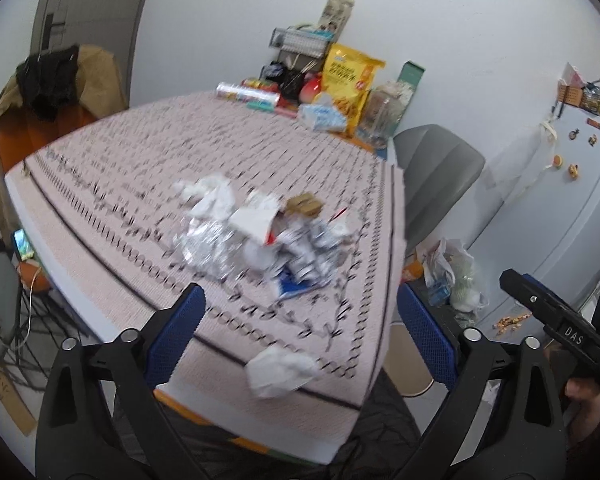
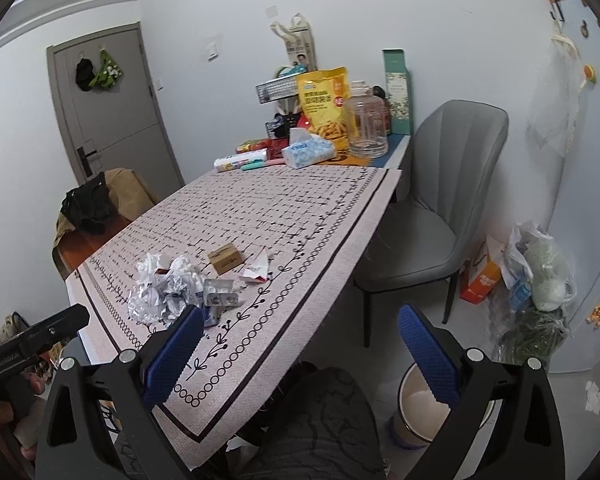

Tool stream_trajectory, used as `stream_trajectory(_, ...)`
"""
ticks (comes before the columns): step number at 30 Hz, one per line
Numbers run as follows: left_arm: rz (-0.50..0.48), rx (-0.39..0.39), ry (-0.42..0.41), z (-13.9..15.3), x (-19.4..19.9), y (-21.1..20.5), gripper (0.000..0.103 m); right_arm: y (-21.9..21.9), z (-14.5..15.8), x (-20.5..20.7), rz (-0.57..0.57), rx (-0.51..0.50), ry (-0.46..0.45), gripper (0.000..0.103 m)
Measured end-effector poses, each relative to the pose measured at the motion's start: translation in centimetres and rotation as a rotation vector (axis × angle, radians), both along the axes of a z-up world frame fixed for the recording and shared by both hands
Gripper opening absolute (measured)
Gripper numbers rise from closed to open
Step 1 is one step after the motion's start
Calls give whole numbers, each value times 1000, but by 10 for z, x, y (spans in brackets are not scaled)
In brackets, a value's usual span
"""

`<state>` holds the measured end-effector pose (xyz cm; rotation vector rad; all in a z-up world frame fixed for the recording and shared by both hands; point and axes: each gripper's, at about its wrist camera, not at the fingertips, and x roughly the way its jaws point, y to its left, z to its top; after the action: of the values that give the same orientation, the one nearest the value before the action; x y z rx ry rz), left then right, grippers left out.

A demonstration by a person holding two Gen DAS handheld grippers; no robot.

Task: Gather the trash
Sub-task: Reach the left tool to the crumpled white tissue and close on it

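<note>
A heap of trash (image 1: 260, 236) lies on the patterned tablecloth (image 1: 140, 168): crumpled white paper, foil, wrappers and a small brown box (image 1: 304, 205). A loose white tissue wad (image 1: 281, 370) lies near the table's front edge, between my left gripper's (image 1: 300, 320) open, empty jaws. In the right wrist view the heap (image 2: 172, 288), the brown box (image 2: 225, 258) and a folded white wrapper (image 2: 258, 270) sit left of centre. My right gripper (image 2: 300, 348) is open and empty over the table's near corner. A white bin (image 2: 424, 404) stands on the floor under its right finger.
Snack bag (image 2: 323, 104), tissue pack (image 2: 308, 152), clear jar (image 2: 367, 126) and other goods crowd the table's far end. A grey chair (image 2: 432, 216) stands right of the table. Bags (image 2: 540, 276) lie on the floor by the fridge (image 1: 572, 200). An orange chair with clothes (image 1: 56, 92) stands left.
</note>
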<state>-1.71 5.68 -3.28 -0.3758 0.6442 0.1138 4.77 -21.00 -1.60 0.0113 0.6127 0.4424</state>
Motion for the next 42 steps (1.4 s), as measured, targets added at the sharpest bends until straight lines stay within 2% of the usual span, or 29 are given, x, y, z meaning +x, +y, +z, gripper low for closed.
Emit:
stream_trajectory(5,-2,-25,71,-27,3,10,87,11,-14,4,38,-25,27,95)
stream_trajectory(9,-41,-55,135,-47,16,7,83,16,-30,10,62,-43,72,95)
stream_trajectory(14,-72,-49,221,-69,30,-4,79,19,-47,19,77,-46,127,95)
stream_trajectory(17,-65,-44,265,-77,33,-3,66,24,-52,22,92,-54,141,95)
stream_trajectory(19,-63,-18,271,-77,33,-4,44,30,-55,23,108,-62,150,95)
stream_trajectory(20,-59,-5,275,-76,33,-4,40,34,-56,25,116,-64,153,95)
stream_trajectory(22,-53,-34,266,-76,32,3,30,45,-58,27,145,-71,160,95)
stream_trajectory(33,41,-66,172,-59,25,46,29,119,-43,40,310,-101,142,86)
stream_trajectory(38,68,-78,154,-54,29,64,29,148,-43,48,370,-106,156,74)
stream_trajectory(42,80,-85,140,-52,31,74,29,164,-46,56,400,-103,180,74)
